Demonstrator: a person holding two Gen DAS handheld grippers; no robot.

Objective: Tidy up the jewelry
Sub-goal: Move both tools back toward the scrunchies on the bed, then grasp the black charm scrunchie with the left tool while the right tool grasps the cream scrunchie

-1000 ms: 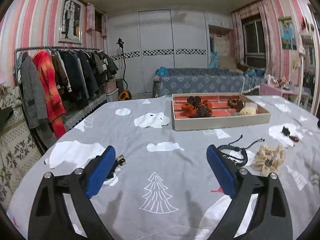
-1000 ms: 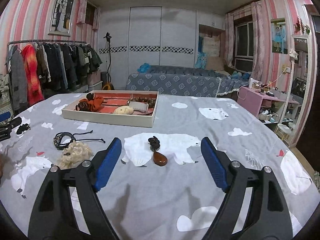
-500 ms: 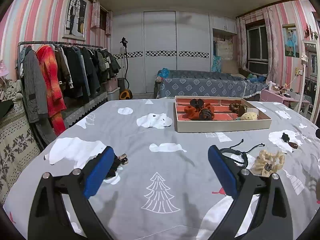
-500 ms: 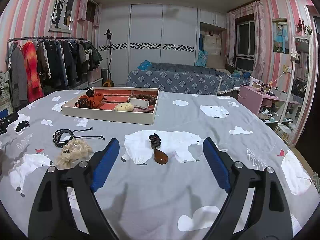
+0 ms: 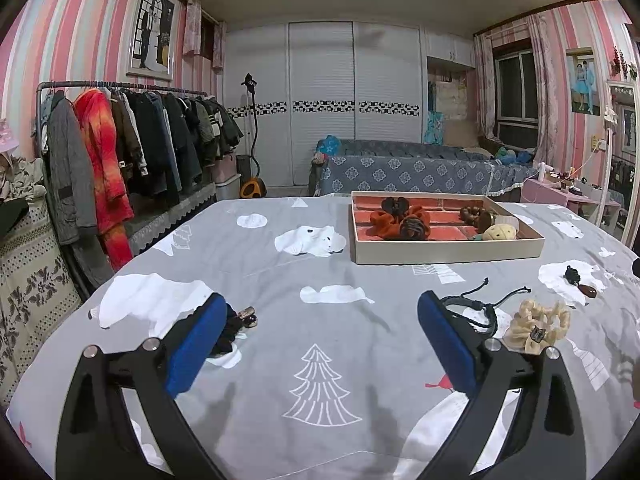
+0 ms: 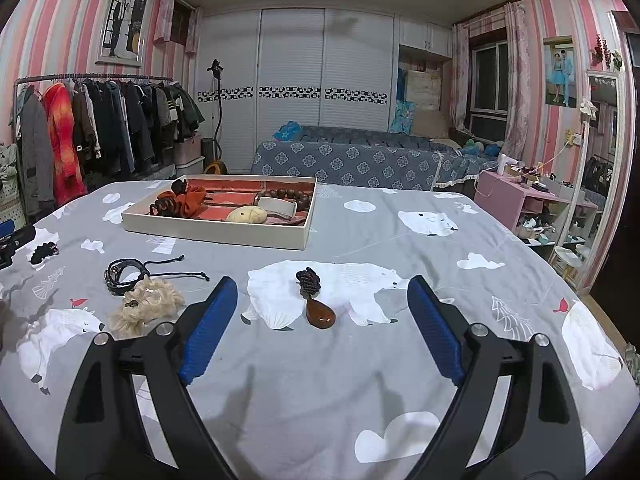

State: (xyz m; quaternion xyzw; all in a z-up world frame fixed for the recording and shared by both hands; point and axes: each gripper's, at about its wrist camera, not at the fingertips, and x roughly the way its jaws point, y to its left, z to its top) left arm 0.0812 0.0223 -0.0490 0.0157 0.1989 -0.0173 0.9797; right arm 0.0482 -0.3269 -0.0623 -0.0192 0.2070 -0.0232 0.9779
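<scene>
A shallow beige tray with a red lining stands at the far side of the grey bedspread; it also shows in the right wrist view. It holds an orange scrunchie, dark beads and a cream piece. On the cloth lie a black cord bracelet, a cream scrunchie, a brown pendant and a black hair tie. My left gripper is open above the cloth, with the hair tie behind its left finger. My right gripper is open, with the pendant between its fingertips' line.
A clothes rack stands to the left of the bed. A blue patterned sofa is behind the bed. A pink side table and a mirror stand at the right. The bed's right edge drops to the floor.
Both grippers have risen and tilted up slightly, so the room and tray sit a little lower in each view. Both stay open. No object has moved.
</scene>
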